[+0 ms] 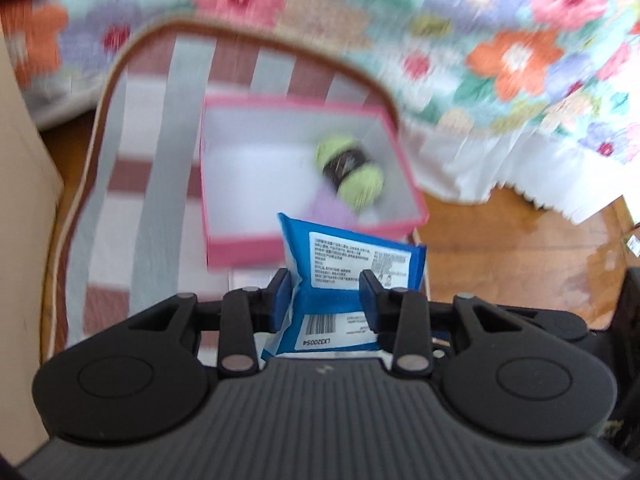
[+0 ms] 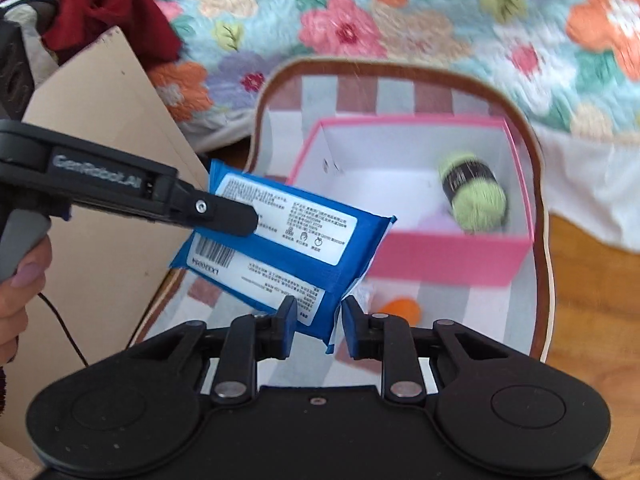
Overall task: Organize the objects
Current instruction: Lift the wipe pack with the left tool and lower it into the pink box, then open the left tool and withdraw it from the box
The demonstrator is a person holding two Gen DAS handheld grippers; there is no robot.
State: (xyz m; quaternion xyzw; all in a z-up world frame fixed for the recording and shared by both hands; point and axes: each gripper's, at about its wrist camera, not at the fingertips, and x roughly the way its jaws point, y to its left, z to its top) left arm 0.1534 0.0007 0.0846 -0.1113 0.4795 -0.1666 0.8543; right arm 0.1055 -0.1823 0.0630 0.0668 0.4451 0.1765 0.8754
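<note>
Two claws meet at one blue wet-wipes packet above a striped surface

The left claw (image 1: 325, 280) is clenched on the blue wet-wipes packet (image 2: 280, 236), holding it in the air just in front of the pink box (image 2: 452, 256); the right claw (image 2: 319, 309) stands released, its fingers either side of the packet's lower corner. Inside the box lies a skein of green yarn (image 2: 474, 196) with a dark band. An orange object (image 2: 402, 308) lies on the striped surface (image 1: 132, 184) beside the box, with a floral quilt (image 2: 400, 12) behind
</note>
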